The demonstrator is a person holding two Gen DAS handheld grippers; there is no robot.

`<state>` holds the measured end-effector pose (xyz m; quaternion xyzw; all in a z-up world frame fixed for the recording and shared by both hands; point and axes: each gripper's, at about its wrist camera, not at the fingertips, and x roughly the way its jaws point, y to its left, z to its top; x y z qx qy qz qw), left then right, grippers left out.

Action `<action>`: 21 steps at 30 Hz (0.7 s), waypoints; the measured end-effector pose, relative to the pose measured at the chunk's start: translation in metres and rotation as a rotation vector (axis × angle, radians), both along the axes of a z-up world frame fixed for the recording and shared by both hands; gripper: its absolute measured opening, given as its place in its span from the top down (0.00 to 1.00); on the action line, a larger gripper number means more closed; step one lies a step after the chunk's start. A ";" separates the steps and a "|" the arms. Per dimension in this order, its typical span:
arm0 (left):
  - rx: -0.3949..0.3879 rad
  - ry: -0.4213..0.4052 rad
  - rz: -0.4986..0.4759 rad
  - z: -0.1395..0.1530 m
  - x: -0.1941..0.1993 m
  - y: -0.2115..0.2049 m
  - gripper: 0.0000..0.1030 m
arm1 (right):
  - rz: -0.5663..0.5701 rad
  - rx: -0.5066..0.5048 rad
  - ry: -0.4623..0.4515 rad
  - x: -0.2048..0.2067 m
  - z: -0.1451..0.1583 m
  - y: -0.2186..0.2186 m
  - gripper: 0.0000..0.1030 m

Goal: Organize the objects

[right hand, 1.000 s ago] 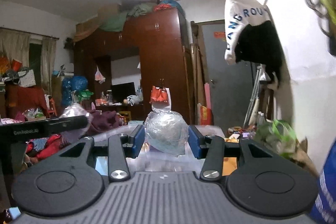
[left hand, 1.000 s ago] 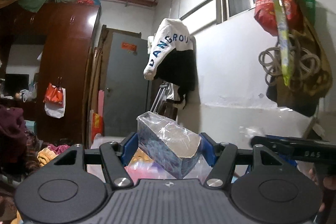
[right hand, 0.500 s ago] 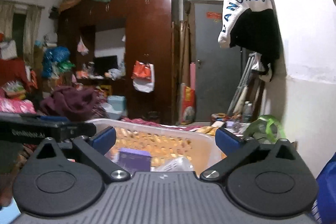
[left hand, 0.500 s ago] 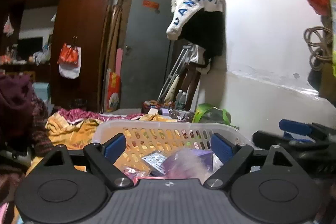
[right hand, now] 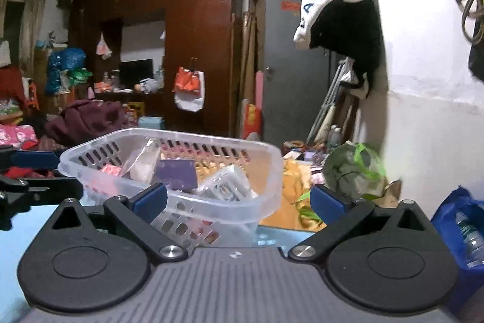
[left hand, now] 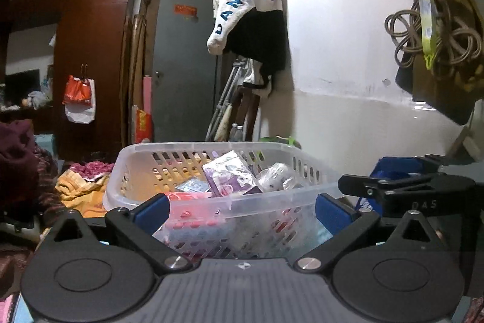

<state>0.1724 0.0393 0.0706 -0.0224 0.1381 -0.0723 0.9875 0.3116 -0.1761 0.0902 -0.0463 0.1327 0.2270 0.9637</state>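
Note:
A translucent white slotted basket (left hand: 145,150) stands just ahead of both grippers; it also shows in the right wrist view (right hand: 269,153). It holds a purple packet (left hand: 230,174), a purple box (right hand: 177,174), clear wrapped packs (right hand: 227,186) and pink items (left hand: 187,199). My left gripper (left hand: 242,209) is open and empty, its blue pads level with the basket's near wall. My right gripper (right hand: 239,200) is open and empty, in front of the basket's near right corner. The right gripper shows at the right edge of the left wrist view (left hand: 405,186).
The basket rests on a light blue surface (right hand: 269,235). A blue bag with a bottle (right hand: 462,226) lies at the right. A green-tied bag (right hand: 354,168) and yellow cloth (right hand: 290,189) lie behind. Clothes piles, a brown wardrobe (right hand: 199,44) and a white wall surround.
One second ago each gripper held a wrapped pack. Both have since opened, and the packs now lie in the basket. Both grippers have lowered and drawn back from it.

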 end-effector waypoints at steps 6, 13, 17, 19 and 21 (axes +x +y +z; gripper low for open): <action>0.058 -0.019 0.086 0.002 -0.008 -0.004 0.00 | 0.015 0.054 0.055 0.001 -0.003 -0.013 0.00; 0.058 -0.007 0.091 0.005 -0.011 -0.007 0.00 | -0.016 0.045 0.017 -0.008 -0.005 -0.013 0.00; 0.072 0.007 0.097 0.005 -0.010 -0.010 0.00 | -0.063 0.011 -0.012 -0.014 -0.007 -0.007 0.00; 0.071 0.013 0.096 0.006 -0.010 -0.010 0.00 | -0.065 0.000 -0.016 -0.017 -0.008 -0.005 0.00; 0.085 0.014 0.100 0.006 -0.010 -0.012 0.00 | -0.092 -0.013 -0.011 -0.021 -0.008 -0.003 0.00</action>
